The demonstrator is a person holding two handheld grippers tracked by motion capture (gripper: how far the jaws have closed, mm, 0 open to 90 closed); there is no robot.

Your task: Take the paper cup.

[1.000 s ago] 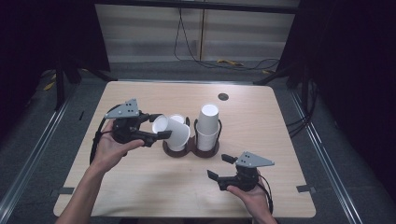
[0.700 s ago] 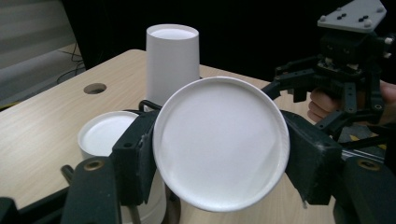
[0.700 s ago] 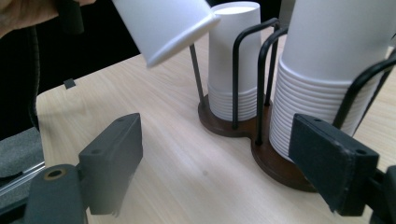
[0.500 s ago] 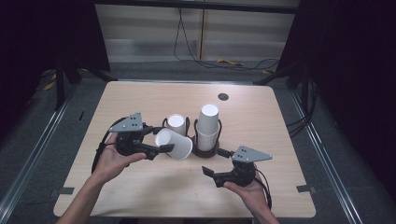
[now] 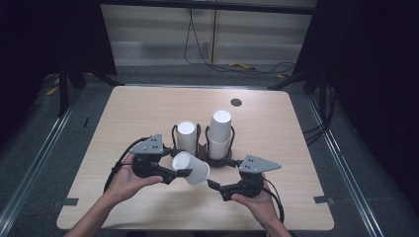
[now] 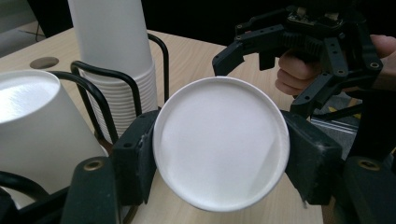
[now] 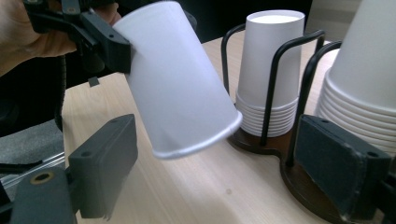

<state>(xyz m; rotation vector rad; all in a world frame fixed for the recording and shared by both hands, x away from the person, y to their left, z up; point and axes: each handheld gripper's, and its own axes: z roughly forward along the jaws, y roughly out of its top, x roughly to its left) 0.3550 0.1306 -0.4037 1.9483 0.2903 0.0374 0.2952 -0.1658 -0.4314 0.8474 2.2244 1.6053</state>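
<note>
Holding one paper cup (image 5: 190, 168) tilted at lower centre, clamped near its base, the left gripper (image 5: 170, 173) faced the right gripper (image 5: 213, 185), whose empty jaws had just been opening and should close squarely, gently, near its rim.

No text, label, brand, number or sign can be read anywhere. The cup (image 6: 219, 142) between the left gripper's fingers (image 6: 135, 156) is plain white, and so are the stacked cups (image 7: 268, 70) beyond the right gripper's fingers (image 7: 105, 163). The fingers themselves are bare black.
</note>
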